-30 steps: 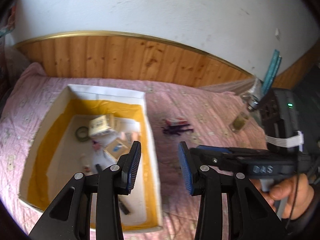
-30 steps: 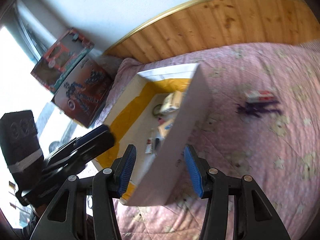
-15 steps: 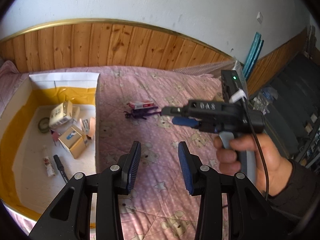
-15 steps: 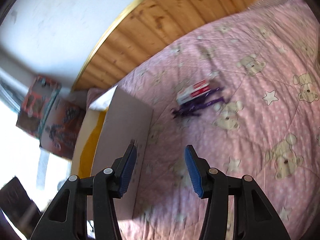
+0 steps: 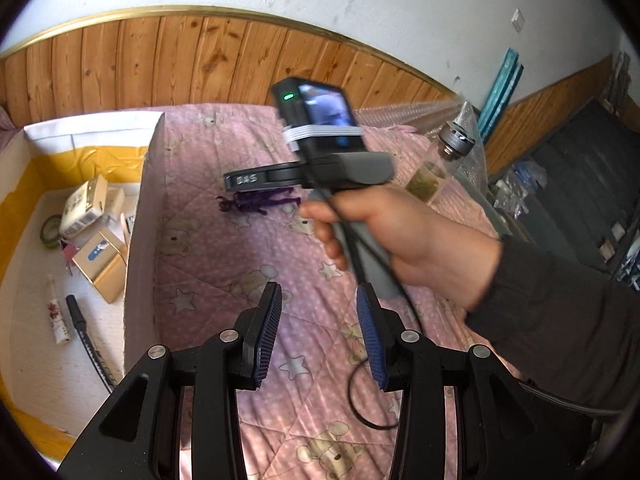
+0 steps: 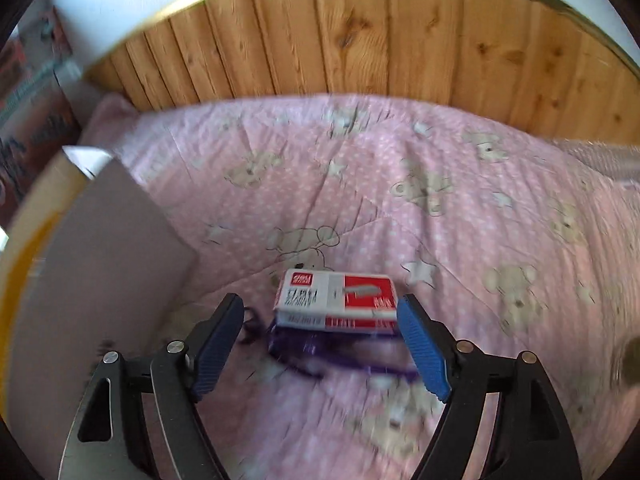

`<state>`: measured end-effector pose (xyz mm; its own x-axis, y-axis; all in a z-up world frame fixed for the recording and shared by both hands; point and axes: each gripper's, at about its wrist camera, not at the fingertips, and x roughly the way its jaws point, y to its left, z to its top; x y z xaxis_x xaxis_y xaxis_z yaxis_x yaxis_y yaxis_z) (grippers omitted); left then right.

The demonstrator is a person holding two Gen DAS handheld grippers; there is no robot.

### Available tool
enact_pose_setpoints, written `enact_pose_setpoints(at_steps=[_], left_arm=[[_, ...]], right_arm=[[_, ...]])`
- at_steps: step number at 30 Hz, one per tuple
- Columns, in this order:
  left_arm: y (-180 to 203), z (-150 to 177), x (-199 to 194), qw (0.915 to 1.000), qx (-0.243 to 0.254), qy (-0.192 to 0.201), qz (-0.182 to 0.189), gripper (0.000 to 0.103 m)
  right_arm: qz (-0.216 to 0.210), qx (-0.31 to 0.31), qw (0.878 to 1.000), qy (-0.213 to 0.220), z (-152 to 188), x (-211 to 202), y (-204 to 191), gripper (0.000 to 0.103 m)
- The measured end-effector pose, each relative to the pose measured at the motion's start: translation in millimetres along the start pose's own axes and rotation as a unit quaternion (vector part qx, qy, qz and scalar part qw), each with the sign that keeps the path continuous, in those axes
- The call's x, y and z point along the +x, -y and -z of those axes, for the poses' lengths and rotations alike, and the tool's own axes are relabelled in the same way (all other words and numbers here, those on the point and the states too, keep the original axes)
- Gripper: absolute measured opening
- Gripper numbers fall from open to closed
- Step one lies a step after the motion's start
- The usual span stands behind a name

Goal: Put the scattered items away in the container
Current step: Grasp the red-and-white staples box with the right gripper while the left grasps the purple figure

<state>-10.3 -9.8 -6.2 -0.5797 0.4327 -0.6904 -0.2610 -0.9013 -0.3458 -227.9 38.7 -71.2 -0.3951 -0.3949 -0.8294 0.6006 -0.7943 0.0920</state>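
Right gripper found released, jaws just opened wide, straddling the small box without pressing it. Box seen lying on the quilt, right of the container, partly over a purple tangle. Left gripper noted open, empty, near the container wall. Advised: lower, centre box between pads, clear the tangle, then close squarely.
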Motion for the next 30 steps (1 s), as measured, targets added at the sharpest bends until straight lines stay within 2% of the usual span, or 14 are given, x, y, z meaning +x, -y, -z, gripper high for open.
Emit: enact_pose_setpoints(at_steps=[4, 5, 7, 10, 11, 16, 23, 26, 28, 30], left_arm=[[-7.2, -0.2, 3.6, 0.9999, -0.015, -0.005, 0.002, 0.042], [-8.9, -0.3, 5.0, 0.9998, -0.019, -0.006, 0.001, 0.042], [-10.7, -0.5, 7.0, 0.9997, -0.022, -0.008, 0.000, 0.042], [-9.7, -2.7, 11.0, 0.9998, -0.019, -0.008, -0.007, 0.042], [-8.6, -4.1, 12.6, 0.9998, -0.017, -0.007, -0.010, 0.042], [-4.7, -17.2, 28.0, 0.9995, -0.017, -0.004, -0.026, 0.047], [1.6, -58.9, 103.0, 0.9970, 0.000, -0.020, -0.074, 0.052], [-2.2, -73.9, 144.3, 0.9910, 0.024, -0.032, -0.128, 0.052], [-5.8, -81.4, 169.9, 0.9887, 0.035, -0.048, -0.137, 0.053], [-8.4, -87.1, 193.0, 0.9830, 0.058, -0.062, -0.163, 0.053]], right_arm=[[0.026, -0.005, 0.999, -0.021, -3.7, 30.6, 7.6, 0.080], [0.020, 0.005, 1.000, -0.022, -3.6, 33.1, 12.4, 0.079], [0.002, 0.028, 1.000, -0.011, -2.7, 29.4, 21.8, 0.070], [-0.009, 0.048, 0.999, -0.003, 0.3, 21.0, 36.5, 0.070], [0.007, 0.069, 0.998, -0.002, 1.9, 19.6, 40.1, 0.069], [0.016, 0.077, 0.997, 0.006, 15.3, -2.5, 56.0, 0.069], [0.014, 0.085, 0.996, -0.001, 54.7, -60.9, 88.5, 0.069], [0.011, 0.093, 0.996, -0.007, 79.1, -84.5, 100.7, 0.069], [0.003, 0.107, 0.994, -0.009, 99.5, -101.4, 109.7, 0.069], [-0.014, 0.125, 0.992, -0.011, 113.2, -105.5, 115.2, 0.069]])
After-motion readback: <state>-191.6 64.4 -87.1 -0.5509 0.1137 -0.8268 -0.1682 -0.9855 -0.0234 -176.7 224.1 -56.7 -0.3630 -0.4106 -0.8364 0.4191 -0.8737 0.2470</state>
